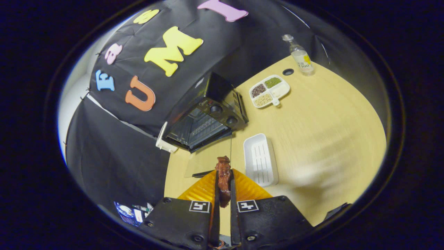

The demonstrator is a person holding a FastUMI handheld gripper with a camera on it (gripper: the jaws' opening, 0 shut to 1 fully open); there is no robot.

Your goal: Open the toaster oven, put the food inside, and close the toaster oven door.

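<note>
Gripper (224,180): fingers nearly closed, both pressed on a reddish-brown chunk of meat (223,173).
Black toaster oven (208,118): glass door (208,161) lowered, beyond the fingers.
White ridged tray (260,159): beside the oven.

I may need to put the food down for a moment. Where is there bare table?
The gripper is shut on the food. Bare table spreads beyond the white tray, below the sectioned dish and bottle. It is crowded around the toaster oven.
</note>
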